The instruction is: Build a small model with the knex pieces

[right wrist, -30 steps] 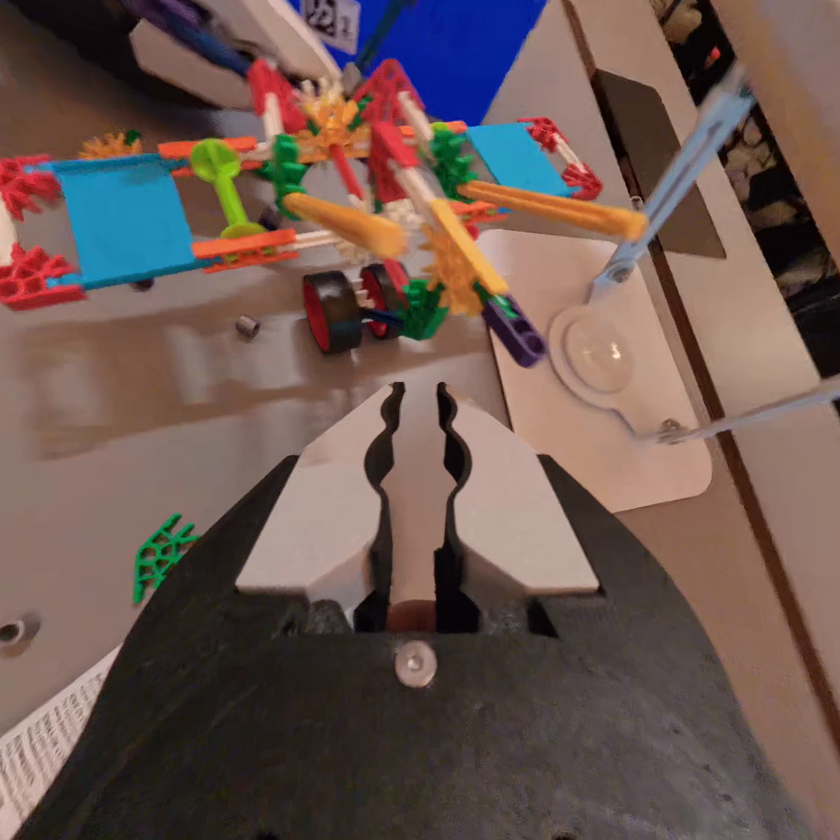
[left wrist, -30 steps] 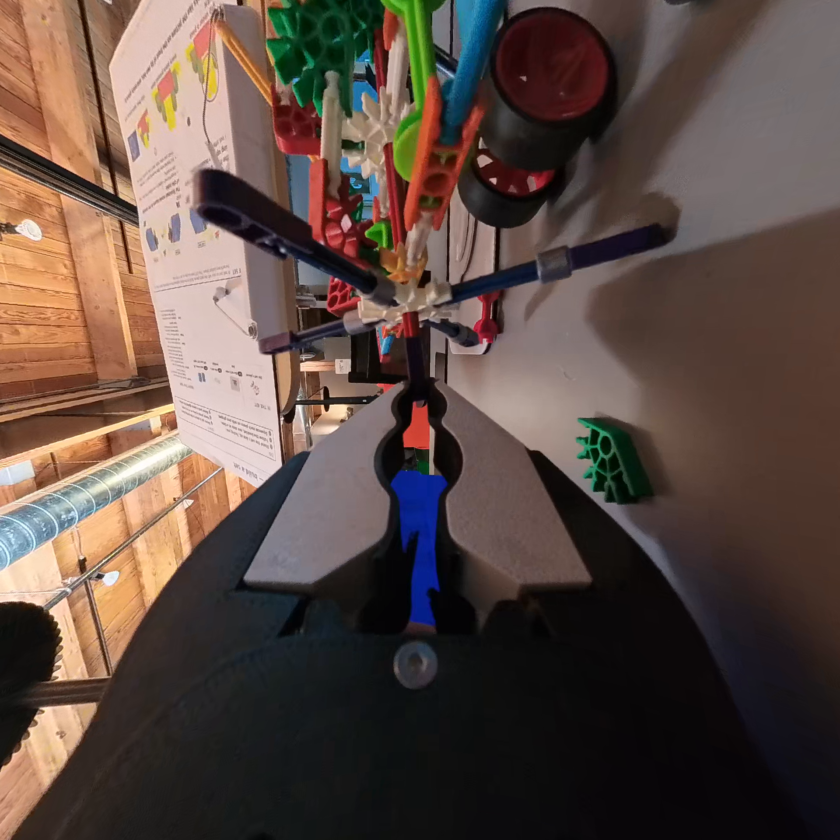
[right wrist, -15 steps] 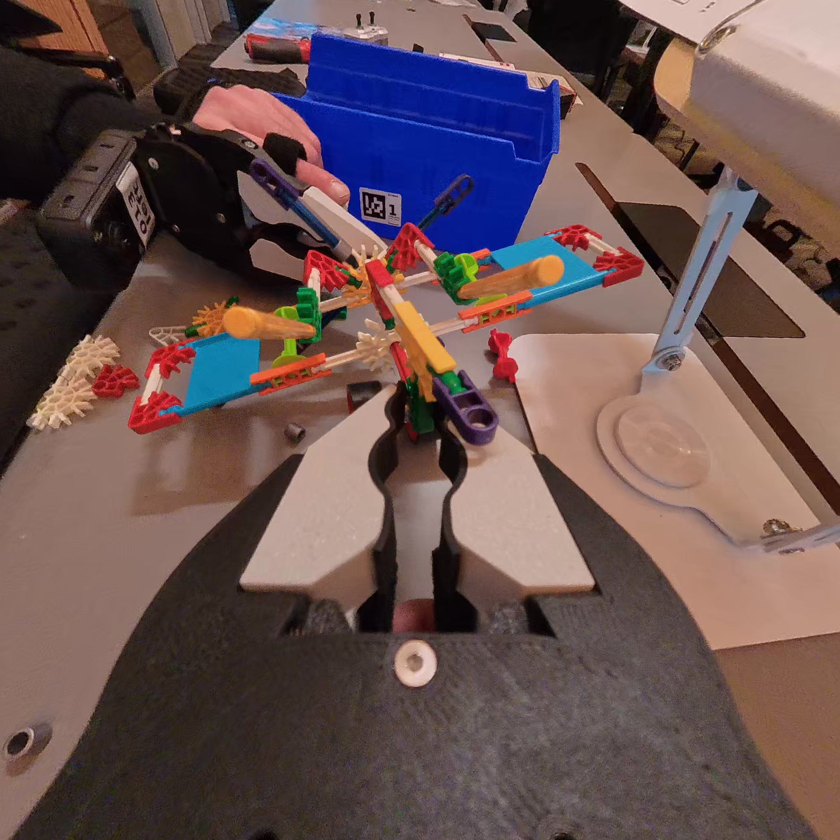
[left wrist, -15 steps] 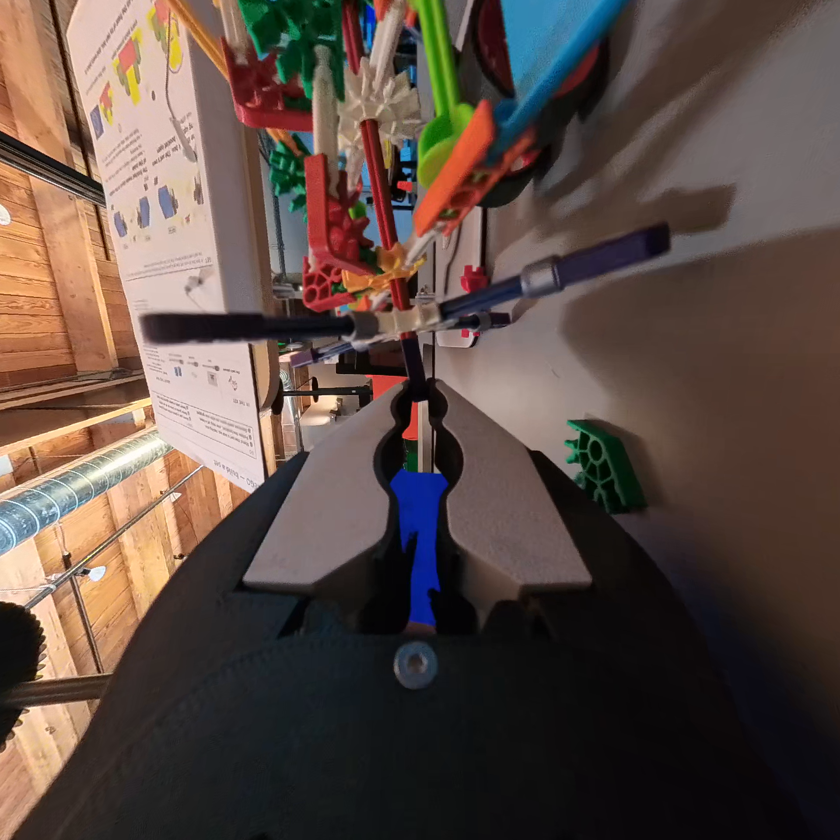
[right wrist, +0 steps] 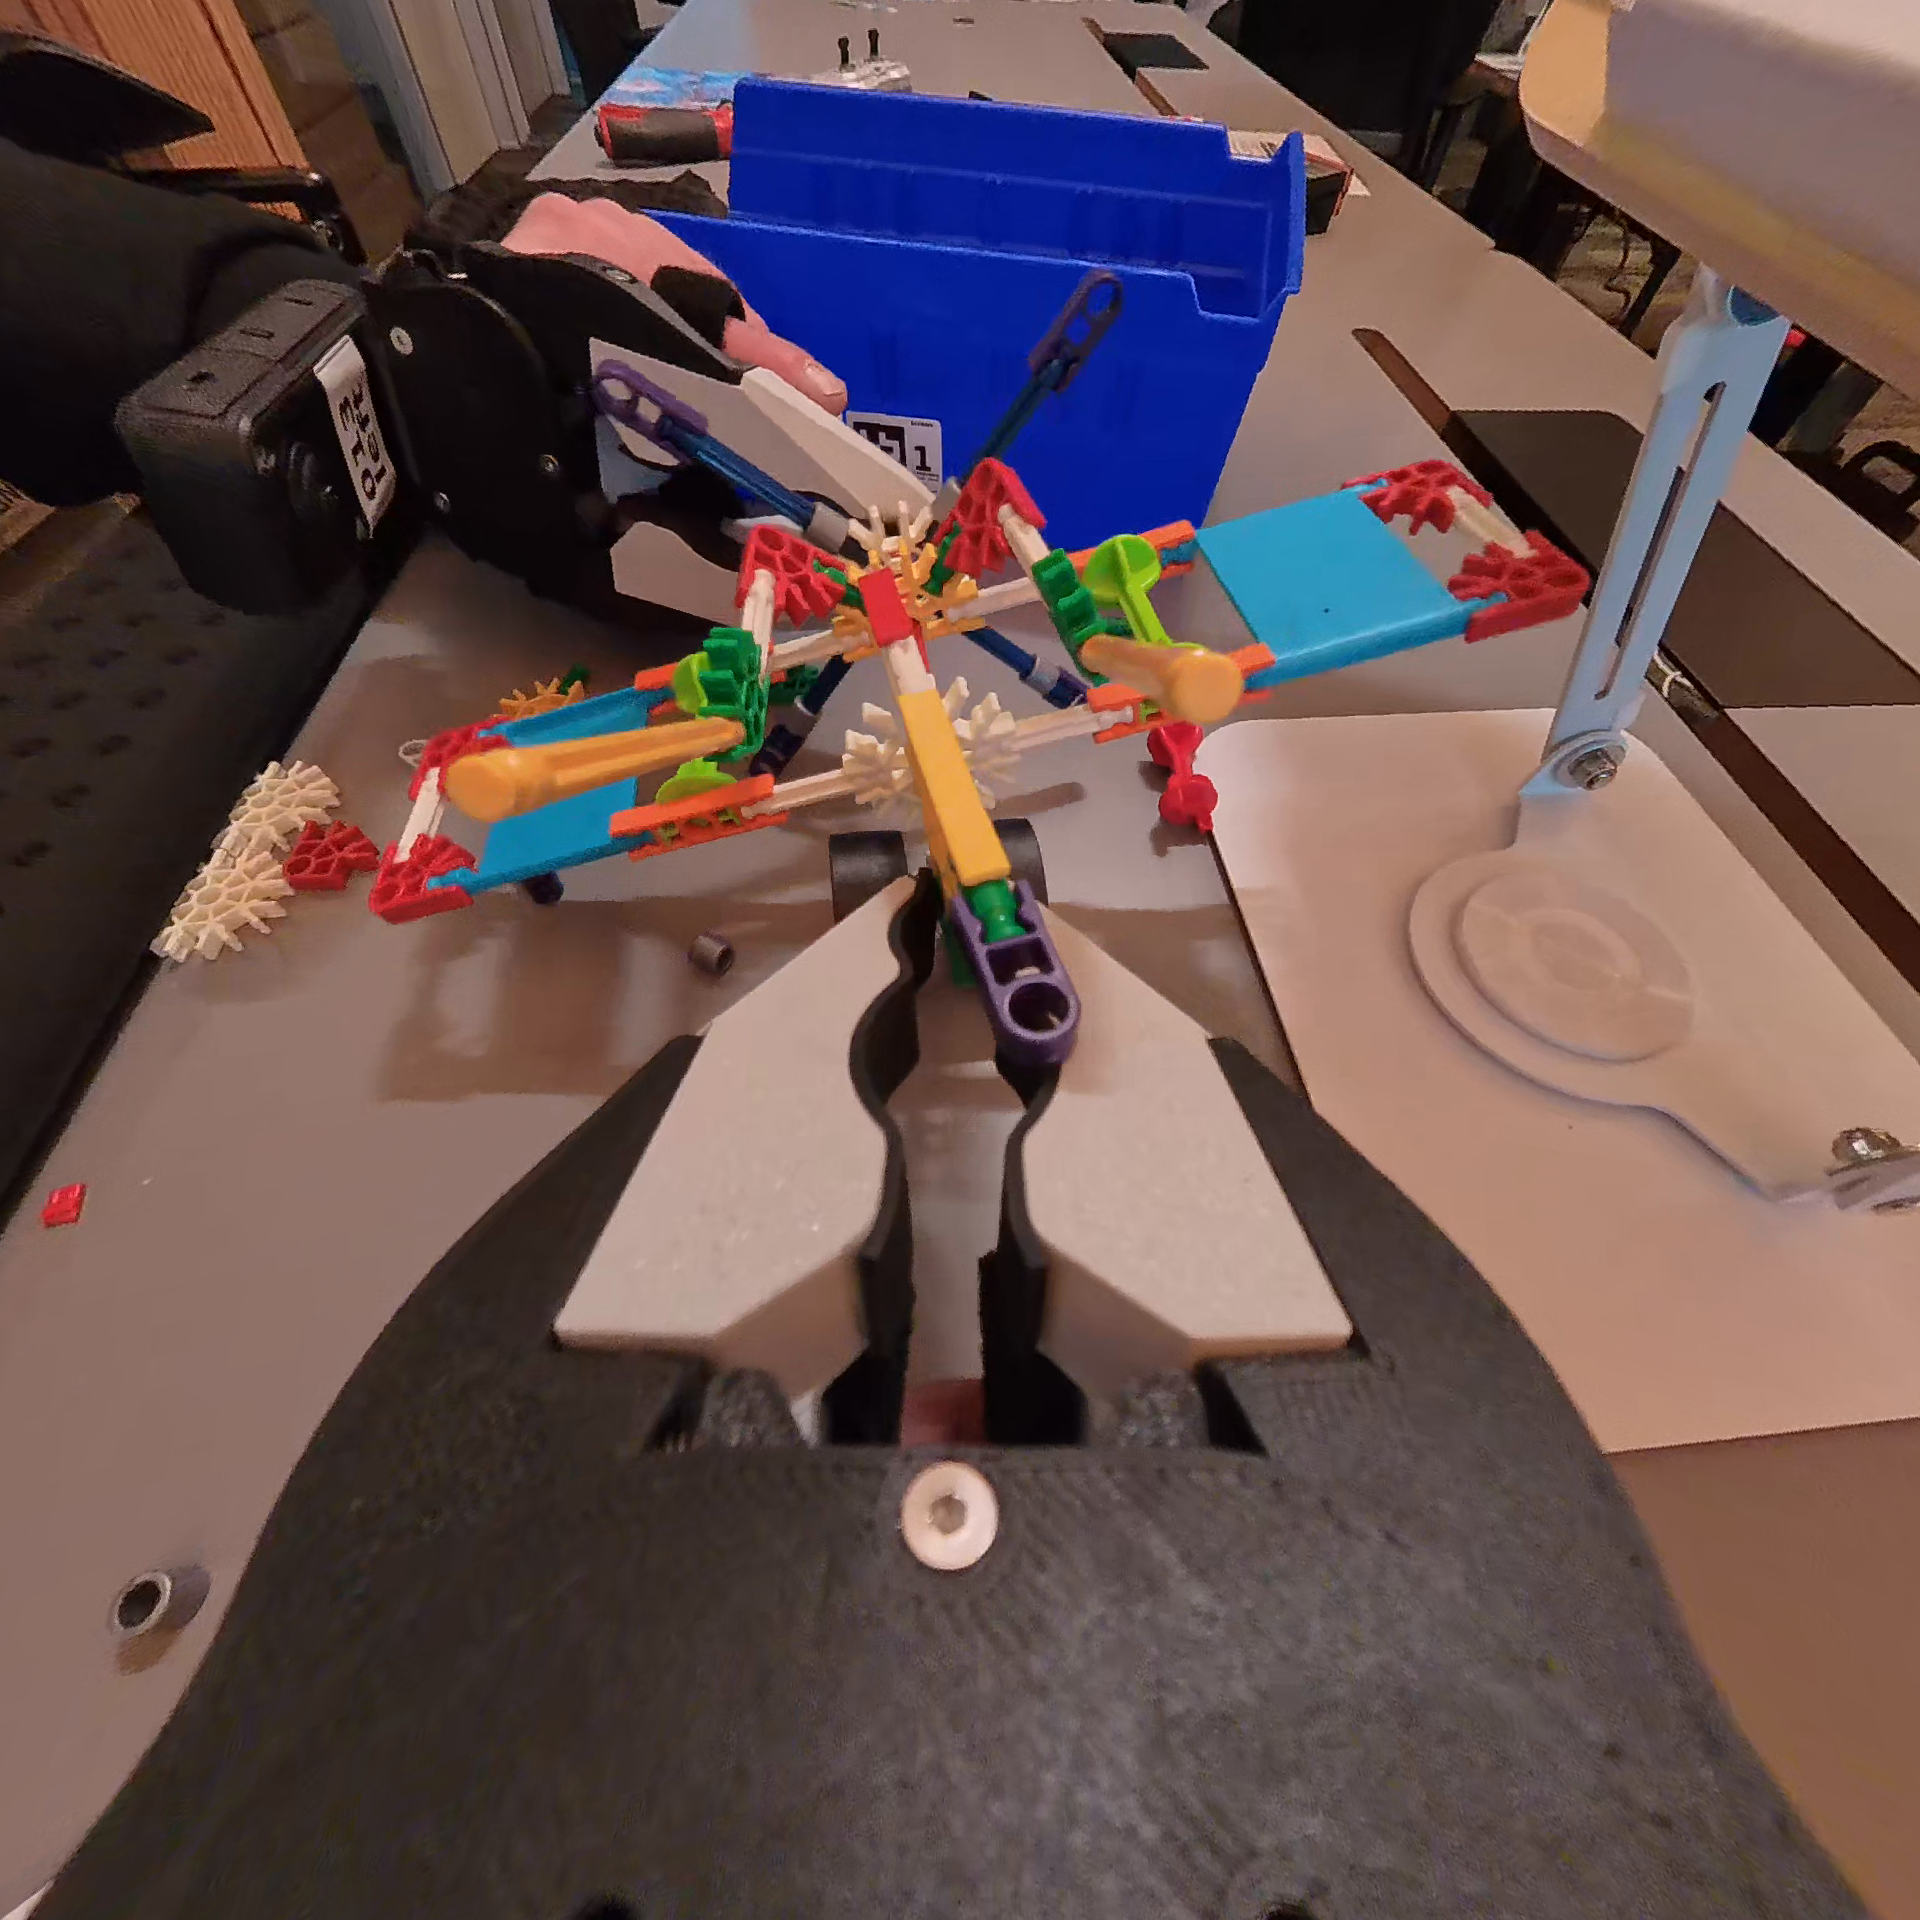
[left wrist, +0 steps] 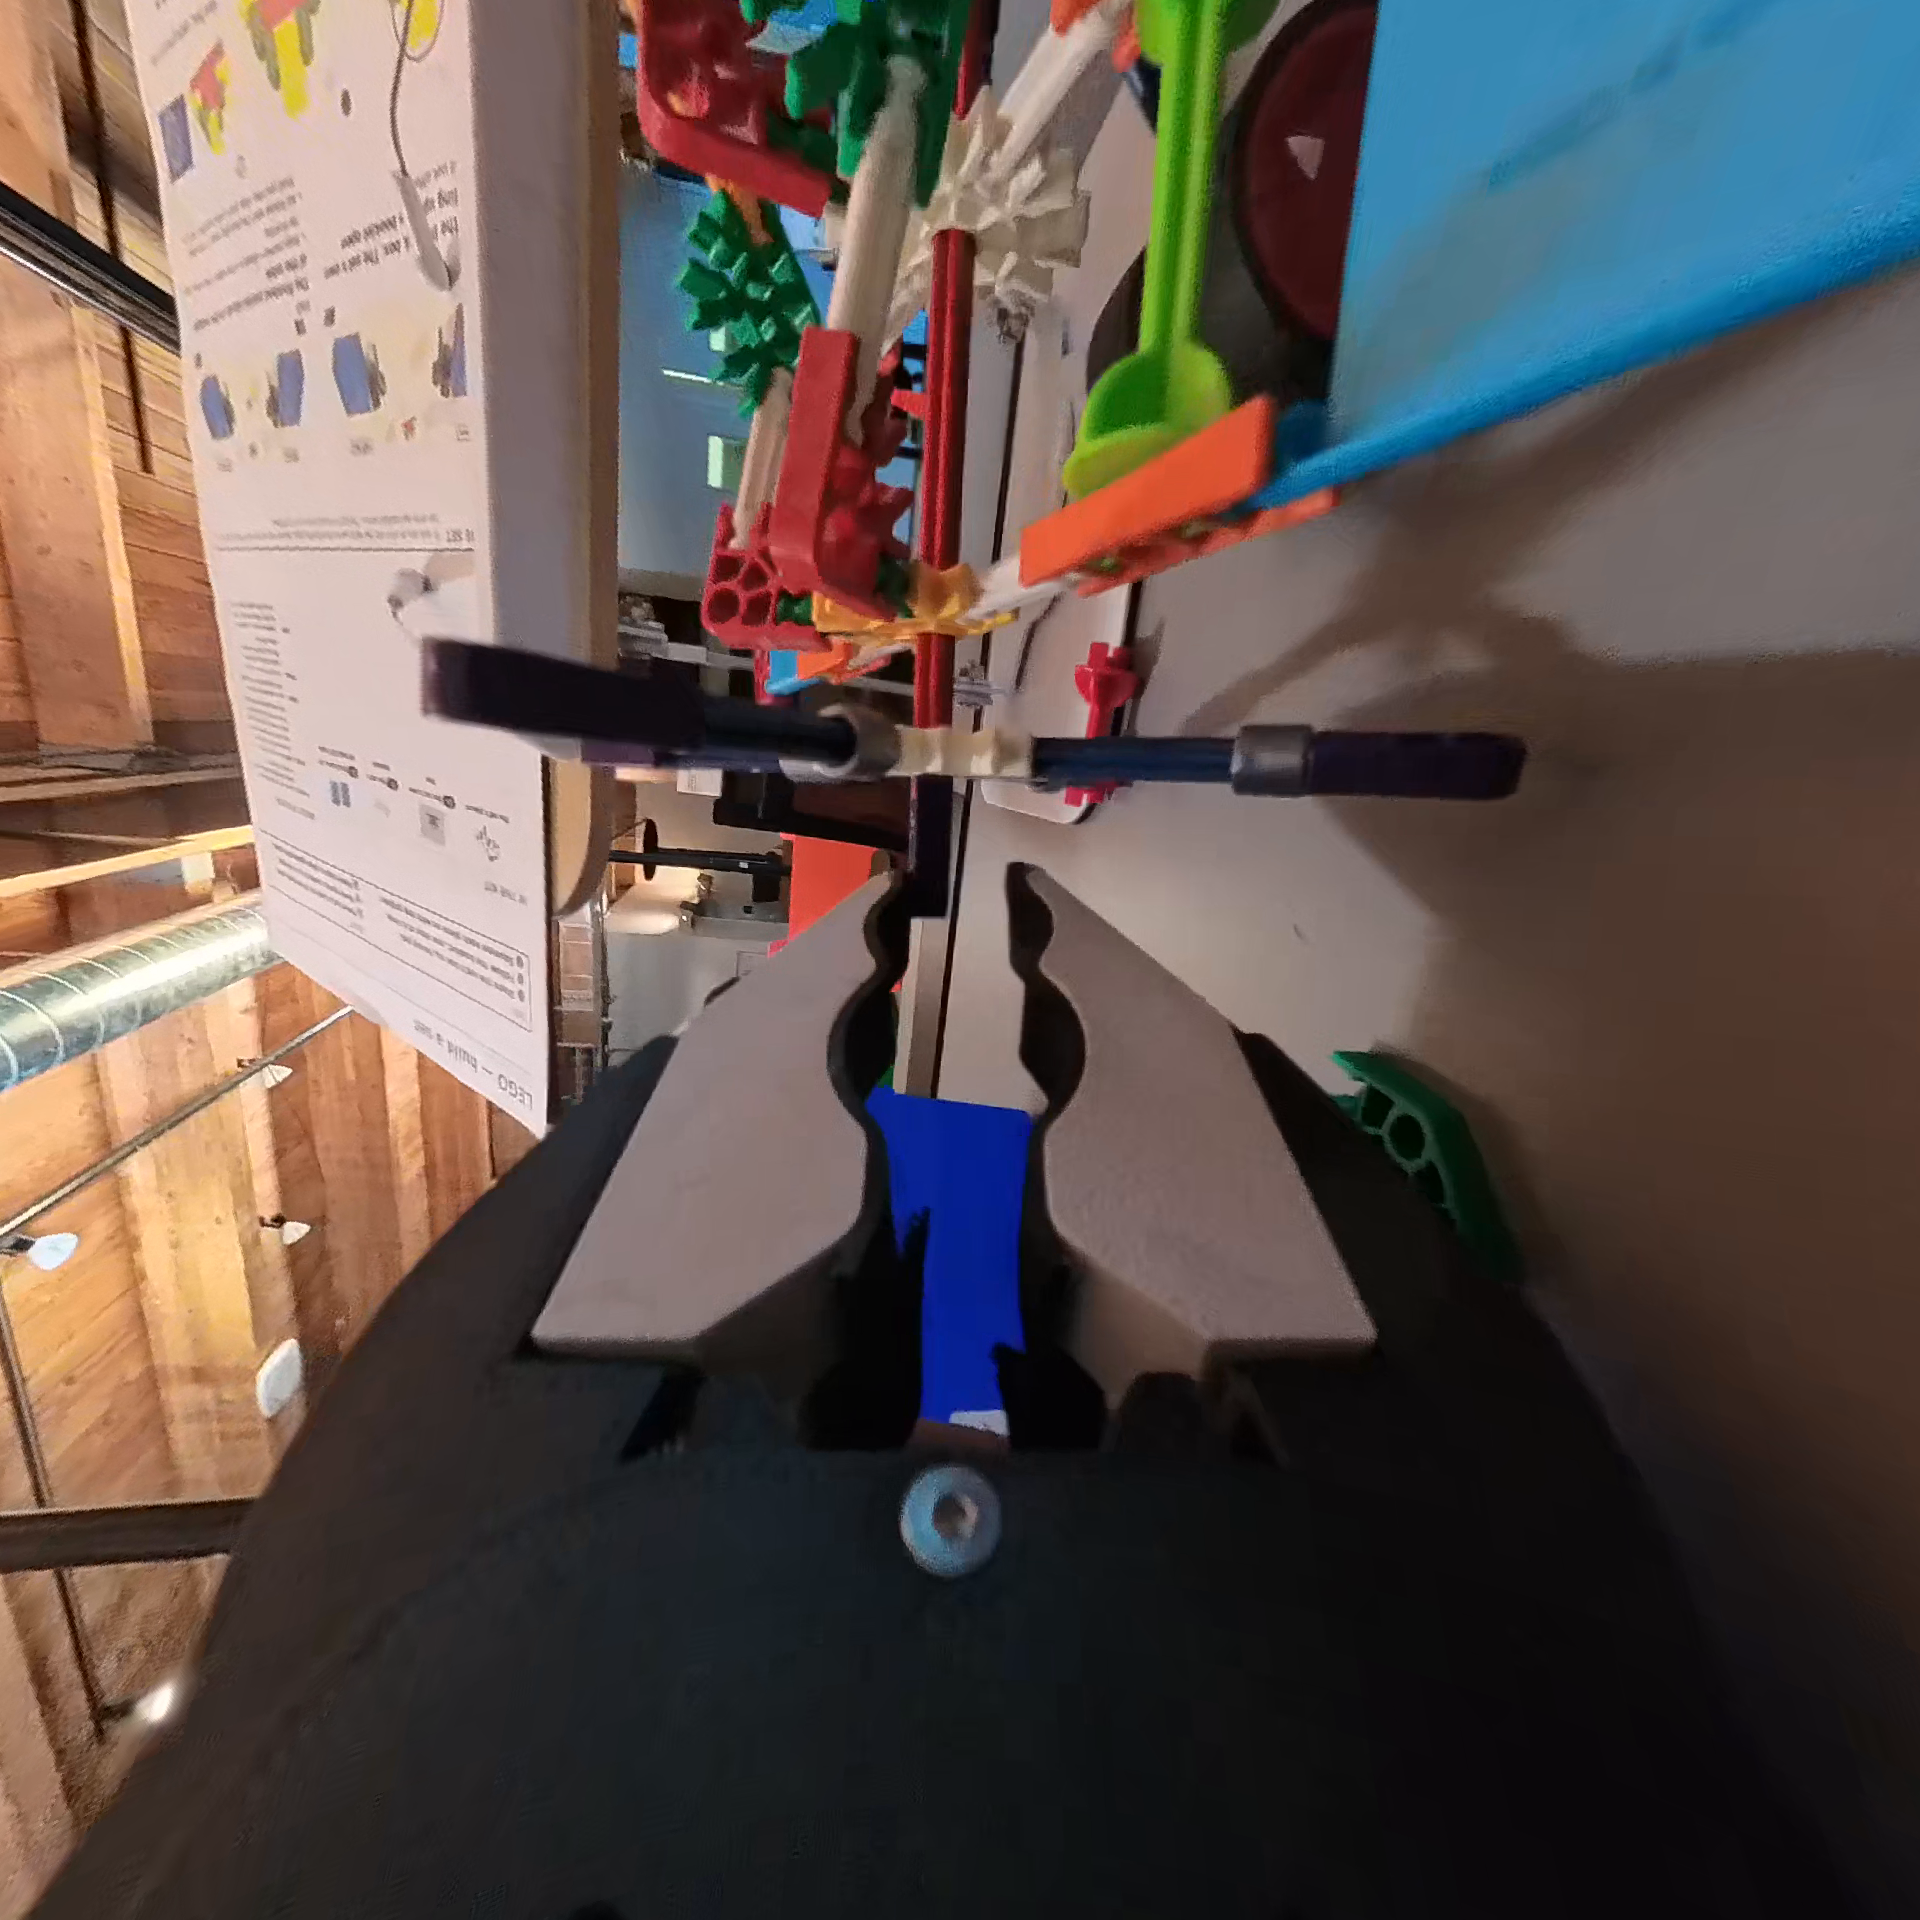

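Your left gripper [left wrist: 956,904] fingers stand narrowly apart beside the toy's [right wrist: 914,665] purple rod [left wrist: 930,842]; your right gripper [right wrist: 971,935] fingers, narrow, flank its purple connector [right wrist: 1023,987] before the labelled blue bin [right wrist: 997,281].

Your left gripper [left wrist: 954,894] has opened off the purple rod [left wrist: 930,847]; your right gripper [right wrist: 971,930] has advanced around the purple connector [right wrist: 1023,987].

The multicoloured plastic rod-and-connector toy plane [left wrist: 935,364] is cut off by the top edge in the left wrist view, and its nearer parts are blurred, so the joints can't really be made out. The flat green plastic connector piece [left wrist: 1423,1143] is half hidden behind the gripper body. In the right wrist view, two black rubber wheels [right wrist: 868,868] are mostly covered by the plane's yellow spine. The white instruction board [right wrist: 1745,135] is clipped at the corner.
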The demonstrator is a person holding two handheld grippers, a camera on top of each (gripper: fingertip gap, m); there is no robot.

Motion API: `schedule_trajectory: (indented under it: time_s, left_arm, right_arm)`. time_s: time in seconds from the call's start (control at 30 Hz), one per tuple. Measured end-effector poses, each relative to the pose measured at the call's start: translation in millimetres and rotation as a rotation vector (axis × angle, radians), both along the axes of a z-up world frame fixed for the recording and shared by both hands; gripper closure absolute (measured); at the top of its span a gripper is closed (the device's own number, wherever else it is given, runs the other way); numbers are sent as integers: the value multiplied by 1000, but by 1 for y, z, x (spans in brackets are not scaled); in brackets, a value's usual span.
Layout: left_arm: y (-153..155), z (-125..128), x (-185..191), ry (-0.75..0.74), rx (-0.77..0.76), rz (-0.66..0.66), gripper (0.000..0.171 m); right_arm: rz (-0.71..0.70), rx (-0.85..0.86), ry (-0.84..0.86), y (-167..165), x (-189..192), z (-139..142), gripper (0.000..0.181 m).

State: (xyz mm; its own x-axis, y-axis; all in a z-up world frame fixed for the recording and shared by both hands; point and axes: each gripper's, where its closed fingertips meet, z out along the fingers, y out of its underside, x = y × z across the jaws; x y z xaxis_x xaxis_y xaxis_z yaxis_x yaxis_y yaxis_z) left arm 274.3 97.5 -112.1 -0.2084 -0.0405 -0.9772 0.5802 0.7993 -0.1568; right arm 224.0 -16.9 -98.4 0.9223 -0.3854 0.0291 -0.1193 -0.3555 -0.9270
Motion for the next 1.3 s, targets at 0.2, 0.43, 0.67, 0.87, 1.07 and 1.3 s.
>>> schedule_trajectory:
  time_s: [0.2, 0.43, 0.67, 0.87, 1.07, 1.3]
  left_arm:
    - [3, 8, 2, -13, -27, 16, 136]
    - [1, 5, -1, -3, -23, 12, 136]
    - [-8, -3, 3, 23, -4, 13, 136]
    - [-14, 2, 8, 33, -37, 17, 140]
    - [-13, 5, 8, 20, -47, 10, 150]
    - [-12, 4, 8, 21, -47, 10, 151]
  right_arm:
    - [1, 8, 5, 1, 0, 0, 178]
    - [-1, -2, -2, 1, 0, -1, 178]
    - [0, -18, -16, 3, -2, -1, 178]
    - [0, -31, -10, 2, -1, -4, 178]
    - [3, -30, -9, 2, -1, -4, 178]
    - [5, -33, -12, 2, 0, -4, 178]
